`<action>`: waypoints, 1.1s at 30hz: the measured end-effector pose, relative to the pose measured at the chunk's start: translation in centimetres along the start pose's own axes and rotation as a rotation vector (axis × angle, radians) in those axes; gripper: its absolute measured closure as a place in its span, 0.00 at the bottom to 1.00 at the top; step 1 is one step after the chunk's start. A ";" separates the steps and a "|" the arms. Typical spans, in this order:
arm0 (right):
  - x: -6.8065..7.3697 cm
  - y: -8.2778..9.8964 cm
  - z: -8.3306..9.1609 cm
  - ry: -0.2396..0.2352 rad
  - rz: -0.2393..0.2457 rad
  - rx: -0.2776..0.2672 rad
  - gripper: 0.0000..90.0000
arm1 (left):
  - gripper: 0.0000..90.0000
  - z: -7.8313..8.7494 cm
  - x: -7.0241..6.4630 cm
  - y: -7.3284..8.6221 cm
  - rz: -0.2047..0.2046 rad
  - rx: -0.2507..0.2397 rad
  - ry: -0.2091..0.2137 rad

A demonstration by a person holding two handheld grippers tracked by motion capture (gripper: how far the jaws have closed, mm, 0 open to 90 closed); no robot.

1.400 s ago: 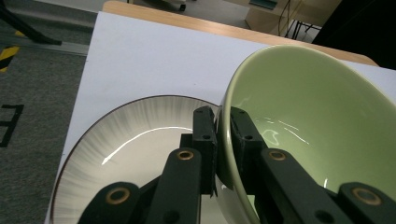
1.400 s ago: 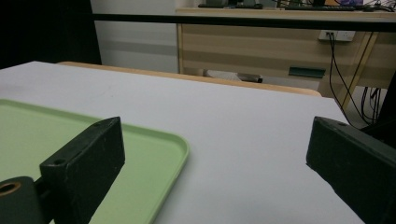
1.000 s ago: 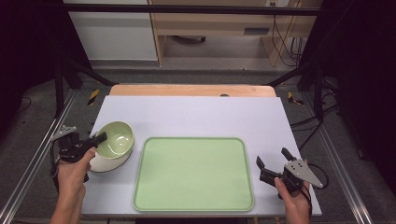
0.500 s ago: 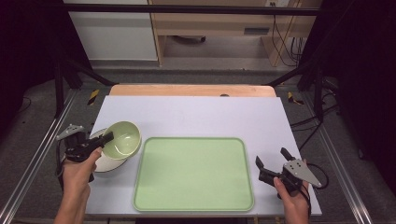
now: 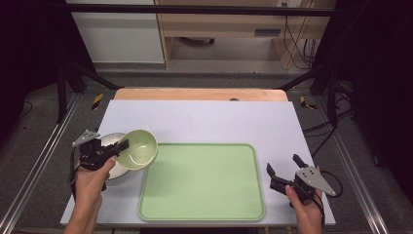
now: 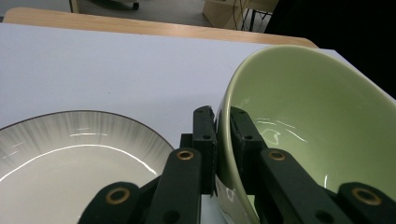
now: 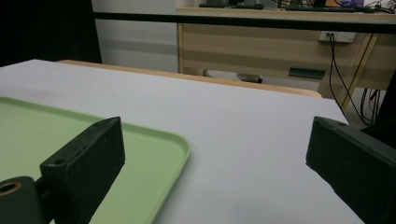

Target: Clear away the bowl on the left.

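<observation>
A pale green bowl (image 5: 139, 148) hangs tilted above the table's left side, just left of the green tray (image 5: 202, 181). My left gripper (image 5: 122, 145) is shut on the bowl's rim (image 6: 223, 122), one jaw inside and one outside. Under and behind it lies a white plate (image 5: 110, 141) with a dark rim, seen close in the left gripper view (image 6: 70, 158). My right gripper (image 5: 283, 167) rests open near the table's front right corner, beside the tray's right edge (image 7: 177, 144), with nothing between its jaws.
The tray is bare and takes up the middle front of the white tabletop (image 5: 204, 119). A wooden strip (image 5: 199, 94) runs along the far edge. Black frame posts and cables stand beyond the table on both sides.
My left gripper has lifted the green bowl off the white plate and carried it right toward the tray, tilting it. The right gripper has stayed put.
</observation>
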State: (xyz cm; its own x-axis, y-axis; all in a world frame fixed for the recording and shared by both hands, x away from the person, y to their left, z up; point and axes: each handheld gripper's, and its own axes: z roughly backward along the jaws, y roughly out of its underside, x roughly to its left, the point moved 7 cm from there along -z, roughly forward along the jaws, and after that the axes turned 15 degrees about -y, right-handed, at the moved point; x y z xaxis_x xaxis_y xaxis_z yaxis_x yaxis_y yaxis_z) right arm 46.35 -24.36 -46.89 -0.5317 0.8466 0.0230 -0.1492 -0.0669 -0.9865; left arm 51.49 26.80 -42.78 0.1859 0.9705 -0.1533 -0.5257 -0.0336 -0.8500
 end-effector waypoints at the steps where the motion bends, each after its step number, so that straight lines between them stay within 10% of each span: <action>1: 0.0 0.0 0.0 0.002 -0.001 -0.002 0.05 | 0.92 0.0 -0.1 0.0 -0.003 0.000 0.003; 33: 0.0 0.0 0.1 0.000 -0.006 -0.001 0.05 | 0.92 -1.4 -4.8 1.6 -0.076 0.052 0.085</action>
State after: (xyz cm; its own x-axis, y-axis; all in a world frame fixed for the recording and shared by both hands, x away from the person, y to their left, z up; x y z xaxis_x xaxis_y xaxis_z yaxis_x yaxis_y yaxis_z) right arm 46.27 -24.39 -46.83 -0.5308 0.8470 0.0290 -0.1513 -0.0610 -0.9866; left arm 50.92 21.73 -44.12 0.2951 0.9460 -0.1338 -0.5491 0.0534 -0.8340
